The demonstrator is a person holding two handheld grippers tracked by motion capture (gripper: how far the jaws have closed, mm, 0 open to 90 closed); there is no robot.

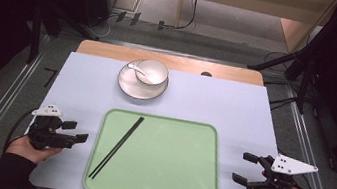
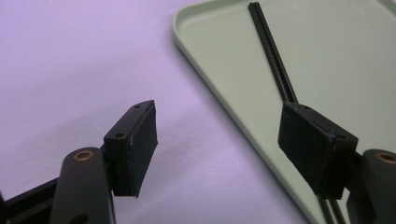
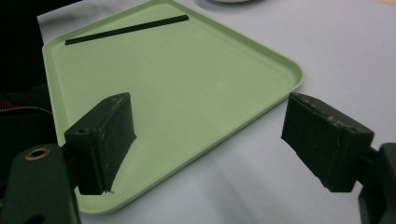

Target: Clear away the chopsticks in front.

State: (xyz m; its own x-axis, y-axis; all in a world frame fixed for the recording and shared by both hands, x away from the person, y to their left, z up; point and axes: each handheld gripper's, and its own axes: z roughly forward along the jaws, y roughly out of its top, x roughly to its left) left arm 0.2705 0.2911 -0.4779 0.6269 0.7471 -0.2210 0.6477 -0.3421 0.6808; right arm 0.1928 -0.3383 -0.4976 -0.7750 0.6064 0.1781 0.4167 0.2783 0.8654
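Observation:
A pair of black chopsticks lies slantwise in the left part of the green tray. My left gripper hovers over the mat just left of the tray, jaws wide apart and empty. Its own view has the chopsticks running up the tray past the right fingertip. My right gripper rests by the tray's right edge, open with nothing between its jaws. Seen from the right gripper, the chopsticks lie at the tray's far side.
A white bowl with a white spoon stands on a white plate behind the tray. The pale mat covers the table; a wooden strip shows along its far edge. Metal rails flank the table.

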